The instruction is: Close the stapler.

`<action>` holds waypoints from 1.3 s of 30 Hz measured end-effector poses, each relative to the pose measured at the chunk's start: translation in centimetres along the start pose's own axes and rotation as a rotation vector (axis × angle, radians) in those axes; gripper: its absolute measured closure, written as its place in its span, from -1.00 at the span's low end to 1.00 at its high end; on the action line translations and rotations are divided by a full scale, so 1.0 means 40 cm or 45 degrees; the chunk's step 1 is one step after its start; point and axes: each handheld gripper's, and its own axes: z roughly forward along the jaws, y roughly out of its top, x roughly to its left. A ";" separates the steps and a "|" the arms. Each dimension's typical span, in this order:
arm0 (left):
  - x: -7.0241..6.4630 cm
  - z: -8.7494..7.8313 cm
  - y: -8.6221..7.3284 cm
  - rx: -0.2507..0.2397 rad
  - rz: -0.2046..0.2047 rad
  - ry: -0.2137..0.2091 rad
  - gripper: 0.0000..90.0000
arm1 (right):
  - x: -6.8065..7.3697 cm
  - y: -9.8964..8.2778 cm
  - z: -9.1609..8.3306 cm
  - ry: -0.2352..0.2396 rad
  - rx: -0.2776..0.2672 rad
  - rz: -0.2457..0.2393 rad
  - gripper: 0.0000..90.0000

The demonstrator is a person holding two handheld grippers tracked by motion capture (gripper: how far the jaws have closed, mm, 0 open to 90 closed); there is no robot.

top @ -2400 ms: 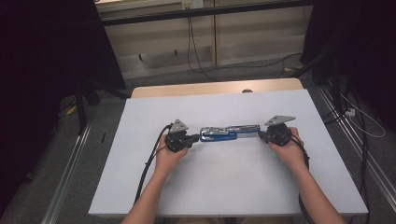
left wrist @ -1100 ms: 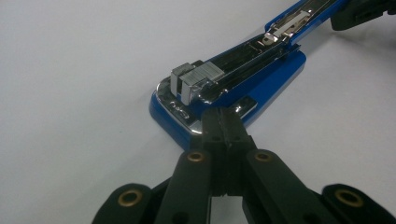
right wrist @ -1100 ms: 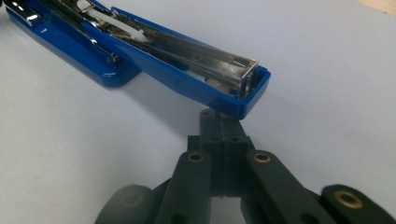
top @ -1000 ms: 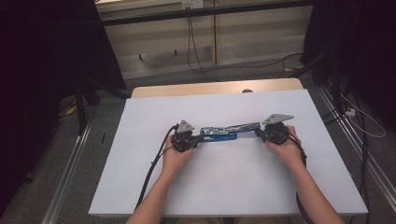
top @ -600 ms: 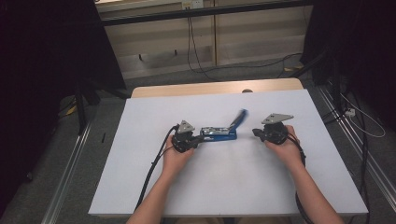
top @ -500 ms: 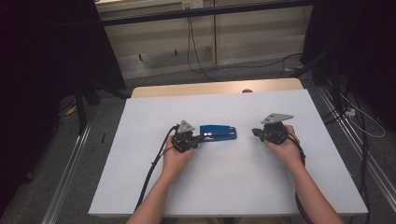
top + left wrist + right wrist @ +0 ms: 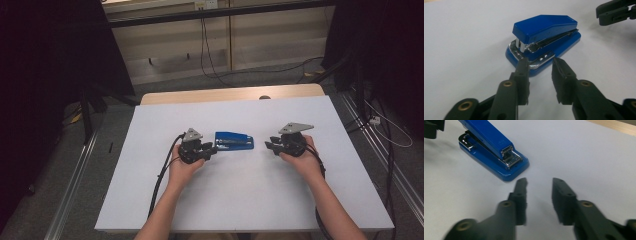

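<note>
Between both tongs on the desk (image 7: 150,150) lies the blue stapler (image 7: 234,141): at three o'clock of the left tongs (image 7: 214,149), nine o'clock of the right tongs (image 7: 268,146); both have just been opening, part open, holding nothing.

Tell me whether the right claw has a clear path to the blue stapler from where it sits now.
Probably yes. The right claw stands open, pointing toward the blue stapler, with bare white table between them. The left claw sits at the stapler's other end, out of the way.
</note>
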 end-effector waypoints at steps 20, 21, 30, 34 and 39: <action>0.008 -0.120 -0.023 -0.029 -0.032 -0.010 -0.53 | 0.025 -0.020 -0.064 0.020 -0.041 0.051 -0.39; 0.009 -0.126 -0.025 -0.028 -0.030 -0.006 -0.55 | 0.026 -0.022 -0.068 0.018 -0.046 0.048 -0.40; 0.032 -0.170 -0.047 -0.041 -0.076 0.021 -0.70 | 0.051 -0.043 -0.104 0.014 -0.045 0.029 -0.45; 0.038 -0.183 -0.053 -0.047 -0.082 0.032 -0.71 | 0.056 -0.058 -0.118 0.017 -0.044 0.041 -0.47; 0.047 -0.200 -0.067 -0.051 -0.080 0.049 -0.74 | 0.058 -0.072 -0.137 0.014 -0.048 0.051 -0.48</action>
